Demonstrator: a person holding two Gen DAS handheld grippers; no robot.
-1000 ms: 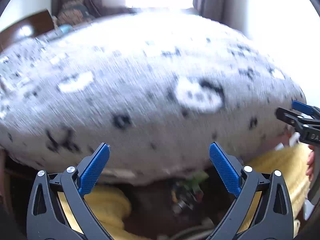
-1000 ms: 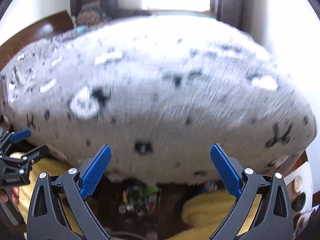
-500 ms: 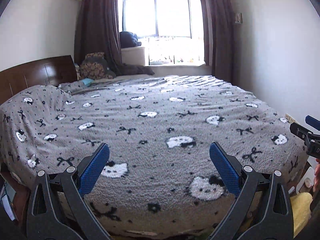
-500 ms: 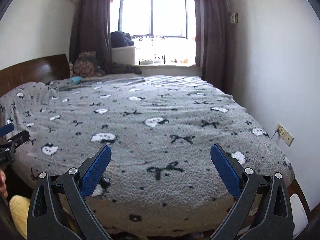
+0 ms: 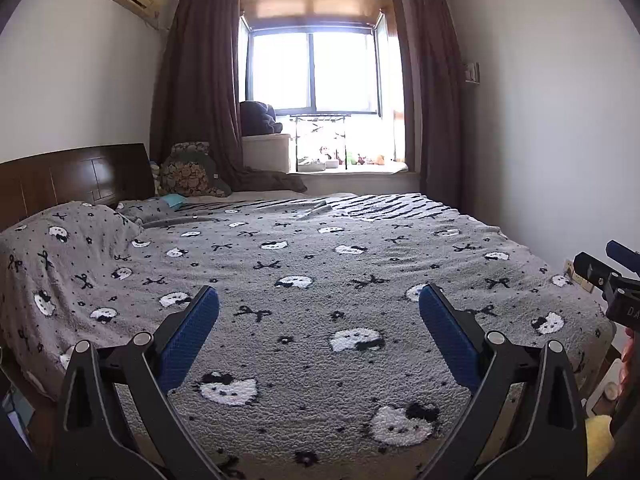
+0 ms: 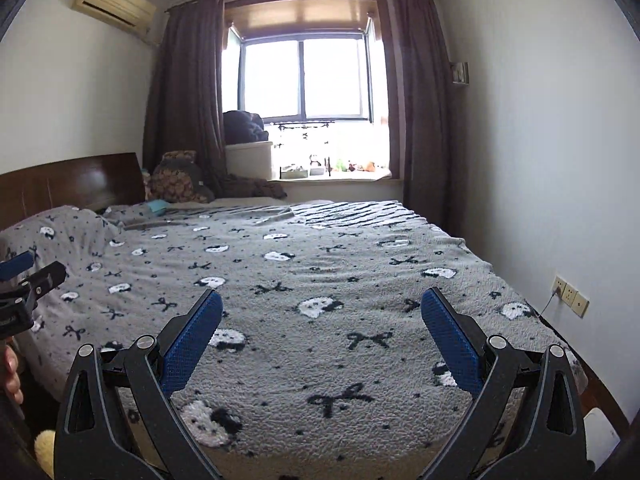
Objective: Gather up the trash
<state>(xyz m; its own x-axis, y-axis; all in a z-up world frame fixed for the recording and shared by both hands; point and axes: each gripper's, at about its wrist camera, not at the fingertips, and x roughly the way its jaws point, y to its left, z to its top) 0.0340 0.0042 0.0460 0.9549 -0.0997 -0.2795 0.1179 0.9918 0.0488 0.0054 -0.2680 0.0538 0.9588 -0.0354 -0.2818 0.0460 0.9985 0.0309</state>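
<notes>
My left gripper (image 5: 319, 296) is open and empty, held above the near edge of a bed. My right gripper (image 6: 322, 298) is also open and empty, beside it to the right. The right gripper shows at the right edge of the left wrist view (image 5: 612, 276); the left gripper shows at the left edge of the right wrist view (image 6: 24, 280). A small teal item (image 5: 173, 200) lies on the bed near the pillows at the far left; it also shows in the right wrist view (image 6: 157, 206). I cannot tell what it is. No other trash shows.
The bed has a grey blanket (image 5: 320, 280) with cat faces and bows, and a wooden headboard (image 5: 76, 180) at left. A window (image 5: 316, 72) with dark curtains is behind. A white wall with sockets (image 6: 570, 300) runs close along the right.
Both grippers have risen and tilted up from the floor at the bed's near edge. The view went from the blurred blanket edge to the whole bed and window. Both stayed open.
</notes>
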